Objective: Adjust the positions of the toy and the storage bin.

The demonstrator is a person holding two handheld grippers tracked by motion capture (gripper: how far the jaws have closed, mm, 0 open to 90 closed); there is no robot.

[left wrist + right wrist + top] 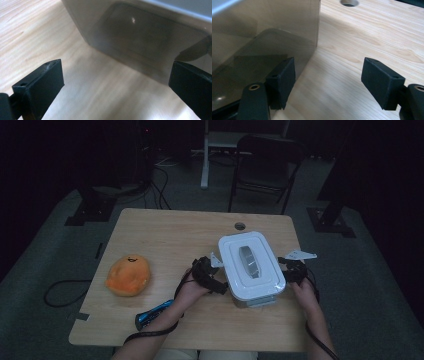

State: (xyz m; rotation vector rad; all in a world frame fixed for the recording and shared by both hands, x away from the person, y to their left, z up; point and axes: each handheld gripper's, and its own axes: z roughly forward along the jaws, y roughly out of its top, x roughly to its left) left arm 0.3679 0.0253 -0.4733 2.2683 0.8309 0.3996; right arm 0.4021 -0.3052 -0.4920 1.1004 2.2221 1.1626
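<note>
A white-lidded box (250, 262) with a smoky grey body stands on the right half of the wooden table (165, 235). My left gripper (219, 280) sits at the box's left side, my right gripper (287, 272) at its right side. In the left gripper view the grey wall of the box (140, 32) is just ahead, and the left gripper (116, 72) is open with bare table between its jaws. In the right gripper view the right gripper (328, 67) is open, with one jaw close beside the wall of the box (262, 37) and only tabletop in the gap.
An orange plush toy (128, 275) lies at the table's left. A blue object (152, 313) rests near the front edge under the left forearm. A cable hole (240, 226) is behind the box. A dark chair (265, 160) stands beyond the table.
</note>
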